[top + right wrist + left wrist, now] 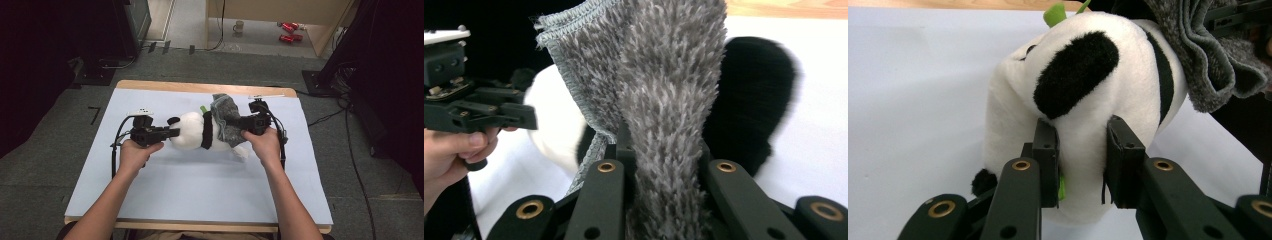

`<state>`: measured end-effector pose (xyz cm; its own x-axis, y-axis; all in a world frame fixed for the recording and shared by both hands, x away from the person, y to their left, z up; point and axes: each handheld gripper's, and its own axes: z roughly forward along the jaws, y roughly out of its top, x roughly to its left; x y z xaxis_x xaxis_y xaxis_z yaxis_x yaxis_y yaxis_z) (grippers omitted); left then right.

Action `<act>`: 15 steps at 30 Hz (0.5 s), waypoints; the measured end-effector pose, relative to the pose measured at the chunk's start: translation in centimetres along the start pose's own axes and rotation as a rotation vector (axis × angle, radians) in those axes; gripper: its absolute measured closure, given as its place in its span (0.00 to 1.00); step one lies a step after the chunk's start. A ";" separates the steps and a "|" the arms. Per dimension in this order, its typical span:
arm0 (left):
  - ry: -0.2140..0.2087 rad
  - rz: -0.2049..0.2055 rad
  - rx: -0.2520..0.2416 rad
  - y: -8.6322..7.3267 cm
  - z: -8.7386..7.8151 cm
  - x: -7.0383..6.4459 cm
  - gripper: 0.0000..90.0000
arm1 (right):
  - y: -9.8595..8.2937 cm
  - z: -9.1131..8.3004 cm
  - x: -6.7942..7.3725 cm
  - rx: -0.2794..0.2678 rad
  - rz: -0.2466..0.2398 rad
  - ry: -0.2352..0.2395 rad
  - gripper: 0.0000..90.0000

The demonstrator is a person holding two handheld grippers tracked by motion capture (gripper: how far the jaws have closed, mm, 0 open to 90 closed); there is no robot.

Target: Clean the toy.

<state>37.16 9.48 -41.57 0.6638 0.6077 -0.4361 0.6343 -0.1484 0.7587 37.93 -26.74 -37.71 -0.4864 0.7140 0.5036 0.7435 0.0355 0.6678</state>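
Observation:
A black-and-white plush panda (192, 131) lies on its side in the middle of the pale mat (165, 180). A grey fuzzy cloth (224, 116) is draped over its right end. My left gripper (176, 133) comes in from the left and is shut on the panda's white fur; in the left gripper view the jaws (1083, 145) squeeze the panda (1013, 100) just below a black patch. My right gripper (239, 123) is shut on the cloth; in the right gripper view the cloth (664, 75) rises out of the closed jaws (664, 150), with the panda (749, 100) behind it.
The mat covers a wooden table whose far edge (200, 86) shows beyond it. Cables (116, 145) trail from both grippers. On the floor behind stand a mug (239, 26), red cans (290, 31) and dark equipment stands (107, 60).

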 end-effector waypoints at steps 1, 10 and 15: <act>0.002 0.001 0.001 0.0 0.0 0.0 0.79 | 0.0 -0.2 -0.2 -0.003 0.007 -0.002 0.86; 0.010 -0.017 0.004 0.0 0.0 0.5 0.79 | -0.2 -1.1 -2.1 -0.025 0.029 -0.056 0.86; 0.007 -0.029 0.004 0.0 0.0 0.8 0.79 | -0.4 -1.3 -2.8 -0.030 0.042 -0.076 0.86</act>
<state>37.68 9.93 -41.94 0.6420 0.6174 -0.4545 0.6551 -0.1338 0.7436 38.46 -29.64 -38.67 -0.4182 0.7655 0.4890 0.7480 -0.0152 0.6635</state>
